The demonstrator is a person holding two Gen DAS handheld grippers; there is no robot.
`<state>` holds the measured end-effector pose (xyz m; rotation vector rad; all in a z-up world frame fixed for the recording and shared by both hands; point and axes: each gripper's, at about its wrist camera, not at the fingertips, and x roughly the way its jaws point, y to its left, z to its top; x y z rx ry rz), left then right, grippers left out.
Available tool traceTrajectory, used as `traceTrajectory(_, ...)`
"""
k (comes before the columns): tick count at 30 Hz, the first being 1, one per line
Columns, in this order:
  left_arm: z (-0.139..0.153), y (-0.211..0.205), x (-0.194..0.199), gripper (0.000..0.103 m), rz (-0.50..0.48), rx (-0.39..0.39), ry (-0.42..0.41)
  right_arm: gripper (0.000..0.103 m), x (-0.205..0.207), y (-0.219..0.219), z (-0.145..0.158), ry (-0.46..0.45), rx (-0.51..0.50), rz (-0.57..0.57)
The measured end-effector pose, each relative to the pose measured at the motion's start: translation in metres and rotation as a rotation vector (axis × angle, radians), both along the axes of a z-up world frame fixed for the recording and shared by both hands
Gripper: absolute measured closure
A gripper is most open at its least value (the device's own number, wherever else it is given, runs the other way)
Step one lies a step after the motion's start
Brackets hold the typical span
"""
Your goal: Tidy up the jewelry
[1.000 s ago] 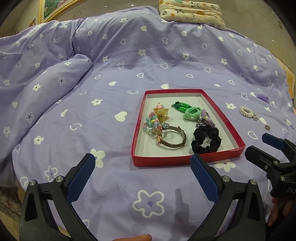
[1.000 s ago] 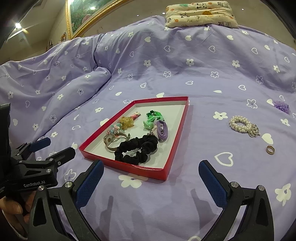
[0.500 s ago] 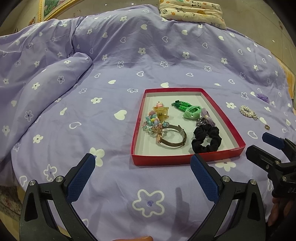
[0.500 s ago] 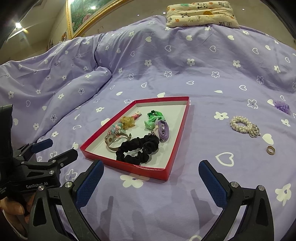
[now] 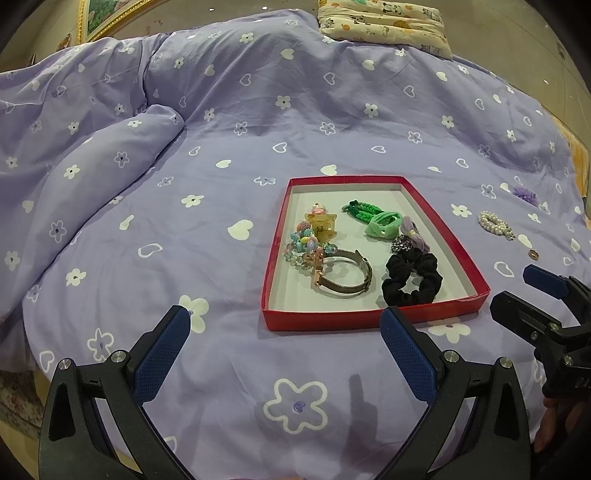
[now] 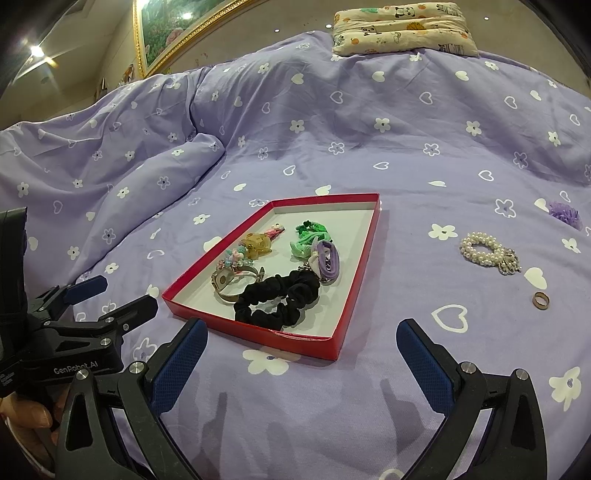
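A red tray (image 5: 369, 319) (image 6: 364, 269) lies on the purple bedspread. It holds a black scrunchie (image 5: 412, 278) (image 6: 277, 297), a watch (image 5: 343, 275), a bead bracelet, a yellow clip, green ties and a purple tie. Right of the tray on the bedspread lie a pearl bracelet (image 6: 487, 253) (image 5: 495, 223), a small ring (image 6: 541, 300) (image 5: 532, 254) and a purple flower piece (image 6: 563, 213). My left gripper (image 5: 284, 332) is open and empty, just in front of the tray. My right gripper (image 6: 301, 339) is open and empty, near the tray's right front corner.
The bedspread is bunched into a ridge (image 5: 110, 177) at the left. A patterned pillow (image 6: 402, 27) lies at the far end. A framed picture (image 6: 177, 29) hangs on the wall behind. Each gripper shows in the other's view (image 5: 546, 314) (image 6: 85, 306).
Both grippers have drifted only slightly; the tray sits a touch lower in the views. Both stay open and empty.
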<state>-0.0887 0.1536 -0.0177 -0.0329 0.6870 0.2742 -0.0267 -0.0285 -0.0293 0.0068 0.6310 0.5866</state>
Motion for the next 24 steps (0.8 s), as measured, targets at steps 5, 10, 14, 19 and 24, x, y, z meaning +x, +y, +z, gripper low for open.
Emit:
traceTrajectory(5,-0.0012,-0.0006,0.0013,0.0,0.014,0.009,0.011,0.0,-0.0004,0.0024,0.0003,0.006,0.0,0.007)
traceTrajectory(10,-0.0017,-0.0006,0.0018,0.0,0.018,0.011,0.015,0.0,0.0001,0.0033,0.0013,0.005,0.001,0.013)
traceTrajectory(14,-0.003,-0.0003,0.0029,0.0,0.018,0.006,0.02,0.0,0.0002,0.0033,0.0014,0.008,0.006,0.013)
traceTrajectory(19,-0.003,-0.0002,0.0029,0.0,0.018,0.008,0.02,0.0,0.0007,0.0033,0.0013,0.008,0.007,0.013)
traceTrajectory(24,-0.003,-0.0003,0.003,0.0,0.016,0.007,0.02,0.0,0.0012,0.003,0.0013,0.009,0.006,0.014)
